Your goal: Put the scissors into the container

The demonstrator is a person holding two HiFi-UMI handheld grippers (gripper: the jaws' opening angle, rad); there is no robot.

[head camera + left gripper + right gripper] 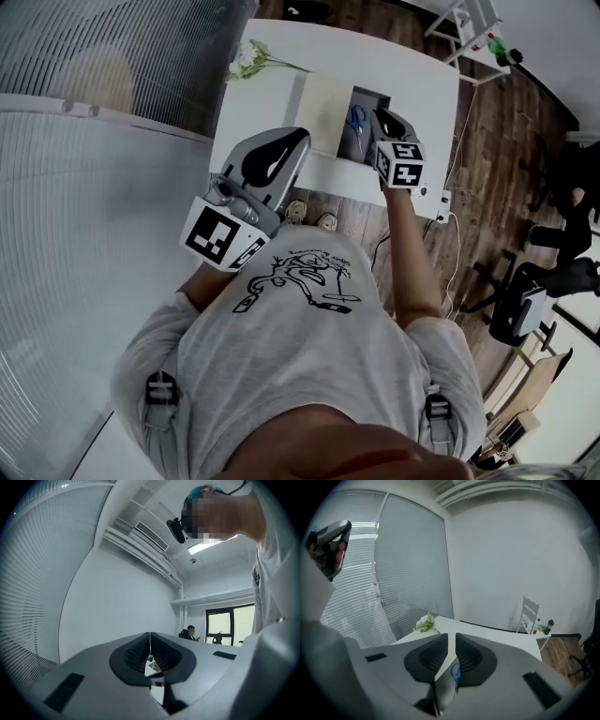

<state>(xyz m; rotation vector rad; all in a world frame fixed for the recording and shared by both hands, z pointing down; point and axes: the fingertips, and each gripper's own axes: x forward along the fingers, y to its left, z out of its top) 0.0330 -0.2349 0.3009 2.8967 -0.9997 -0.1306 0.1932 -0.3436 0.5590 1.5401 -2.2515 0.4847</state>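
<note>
The scissors (357, 117) have blue handles and lie inside the grey open container (370, 95) at the near edge of the white table (412, 66). My right gripper (382, 117) hovers just right of them over the container, its jaws a little apart with nothing between the pads. In the right gripper view a blue handle loop (455, 671) and the grey container wall (444, 693) show through the gap below the right gripper (451, 641). My left gripper (298, 137) is held near my chest, off the table, and its pads (150, 641) meet with nothing in them.
A pale board (323, 112) leans beside the container. White flowers (246, 58) lie at the table's far left corner. A small white rack with bottles (478, 33) stands beyond the table. Cables and a power strip (441, 200) lie on the wooden floor; office chairs (553, 272) stand at the right.
</note>
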